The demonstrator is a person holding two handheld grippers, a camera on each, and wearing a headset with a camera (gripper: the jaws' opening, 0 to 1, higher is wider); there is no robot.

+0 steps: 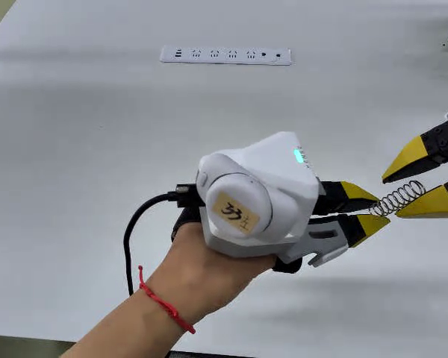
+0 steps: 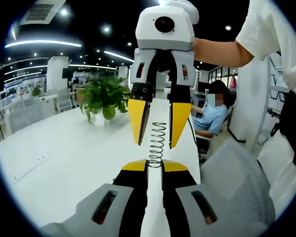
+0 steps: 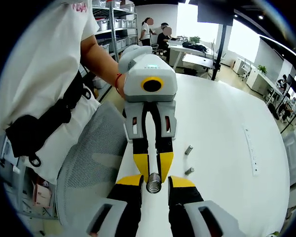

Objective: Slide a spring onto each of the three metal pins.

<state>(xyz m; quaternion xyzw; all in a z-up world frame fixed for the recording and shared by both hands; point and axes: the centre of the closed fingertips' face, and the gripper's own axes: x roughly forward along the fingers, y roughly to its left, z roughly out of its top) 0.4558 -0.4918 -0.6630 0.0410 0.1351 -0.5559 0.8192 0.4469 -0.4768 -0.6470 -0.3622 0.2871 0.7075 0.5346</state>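
A thin wire spring [image 1: 397, 198] hangs in the air between the two grippers, above the white table [image 1: 97, 134]. My left gripper [image 1: 381, 210], held in a hand, points right and is shut on the spring's near end [image 2: 158, 133]. I cannot tell whether a pin sits inside the coil. My right gripper [image 1: 390, 198] faces it from the right edge. Its yellow jaws stand open on either side of the spring [image 3: 153, 186] without pinching it. Two short metal pins [image 3: 188, 149] [image 3: 189, 171] rest on the table beyond the left gripper [image 3: 154, 173].
A white power strip [image 1: 225, 55] lies at the far side of the table. A black cable [image 1: 134, 224] trails from the left gripper. A grey mesh chair [image 3: 84, 168] stands at the table's edge by the person. A potted plant [image 2: 103, 98] sits at the far end.
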